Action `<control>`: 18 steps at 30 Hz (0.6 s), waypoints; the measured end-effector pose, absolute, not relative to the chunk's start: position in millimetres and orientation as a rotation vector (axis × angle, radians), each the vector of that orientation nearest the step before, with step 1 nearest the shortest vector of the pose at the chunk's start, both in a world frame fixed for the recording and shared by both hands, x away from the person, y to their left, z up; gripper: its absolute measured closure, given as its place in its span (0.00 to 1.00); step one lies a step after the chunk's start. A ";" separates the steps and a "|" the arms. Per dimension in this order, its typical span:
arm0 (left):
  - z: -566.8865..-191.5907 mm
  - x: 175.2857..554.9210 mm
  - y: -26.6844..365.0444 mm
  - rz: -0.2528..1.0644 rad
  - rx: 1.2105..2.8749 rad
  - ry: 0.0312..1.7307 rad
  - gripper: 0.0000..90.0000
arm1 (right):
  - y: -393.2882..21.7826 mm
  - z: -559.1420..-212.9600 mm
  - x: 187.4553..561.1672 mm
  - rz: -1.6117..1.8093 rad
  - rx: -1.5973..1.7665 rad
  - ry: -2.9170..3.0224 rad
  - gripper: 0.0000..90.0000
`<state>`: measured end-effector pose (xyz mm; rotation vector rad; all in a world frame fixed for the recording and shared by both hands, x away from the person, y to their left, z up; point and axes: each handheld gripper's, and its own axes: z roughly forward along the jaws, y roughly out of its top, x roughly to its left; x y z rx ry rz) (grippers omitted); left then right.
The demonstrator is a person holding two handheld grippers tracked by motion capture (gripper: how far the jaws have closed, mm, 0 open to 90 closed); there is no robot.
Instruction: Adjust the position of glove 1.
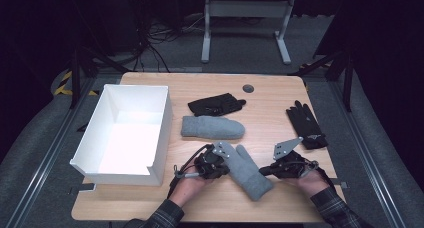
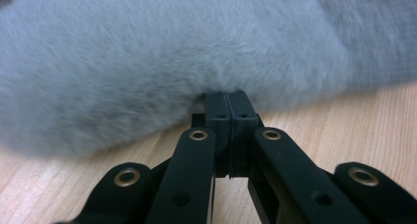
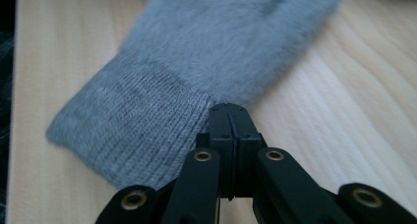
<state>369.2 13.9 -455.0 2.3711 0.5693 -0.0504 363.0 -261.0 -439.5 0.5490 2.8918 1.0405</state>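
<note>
White box point(image 1: 131, 133), second grey mitten point(image 1: 212, 127), two black gloves point(image 1: 216, 105) (well apart)

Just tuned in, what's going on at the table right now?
A person holds a tool in each hand, both at the near grey mitten lying on the wooden table. The left tool and right tool are shut, tips against the mitten's edges. A second grey mitten, two black gloves and a white box lie beyond.

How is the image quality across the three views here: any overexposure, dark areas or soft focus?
High view: the inside of the white box is blown out, the room beyond the table nearly black. Left gripper view: the grey mitten is soft and fuzzy, the jaws sharper. Right gripper view: the mitten's knit cuff is fairly crisp, its far end and the wood blurred.
</note>
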 end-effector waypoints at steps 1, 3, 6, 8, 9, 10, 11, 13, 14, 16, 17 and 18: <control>-455.5 369.0 12.7 -0.051 2.374 0.561 1.00 | -258.4 -439.7 361.7 1.038 0.529 2.902 1.00; -455.9 367.9 11.0 -0.047 2.370 0.559 1.00 | -252.3 -441.0 359.0 1.051 0.494 2.927 1.00; -455.6 366.8 8.6 -0.052 2.368 0.548 1.00 | -246.4 -441.5 355.7 1.068 0.453 2.947 1.00; -454.8 366.0 7.1 -0.061 2.375 0.537 1.00 | -239.9 -441.5 351.4 1.097 0.422 2.969 1.00; -454.8 366.0 7.1 -0.061 2.375 0.537 1.00 | -239.9 -441.5 351.4 1.097 0.422 2.969 1.00; -454.6 365.8 6.5 -0.068 2.373 0.535 1.00 | -238.2 -441.6 350.4 1.099 0.412 2.971 1.00; -454.6 366.4 5.9 -0.068 2.371 0.525 1.00 | -235.3 -441.3 348.2 1.109 0.399 2.980 1.00; -455.0 365.8 3.5 -0.069 2.361 0.528 1.00 | -229.6 -441.3 345.2 1.124 0.366 2.992 1.00; -454.7 366.6 2.7 -0.073 2.366 0.518 1.00 | -227.1 -441.4 344.0 1.126 0.355 2.994 1.00; -455.3 367.4 1.0 -0.075 2.357 0.519 1.00 | -222.6 -441.5 342.4 1.129 0.342 2.991 1.00; -454.9 368.0 -0.3 -0.077 2.359 0.521 1.00 | -221.2 -441.4 342.4 1.132 0.338 2.988 1.00; -454.2 369.2 -1.0 -0.078 2.366 0.509 1.00 | -218.7 -441.3 343.0 1.140 0.332 2.984 1.00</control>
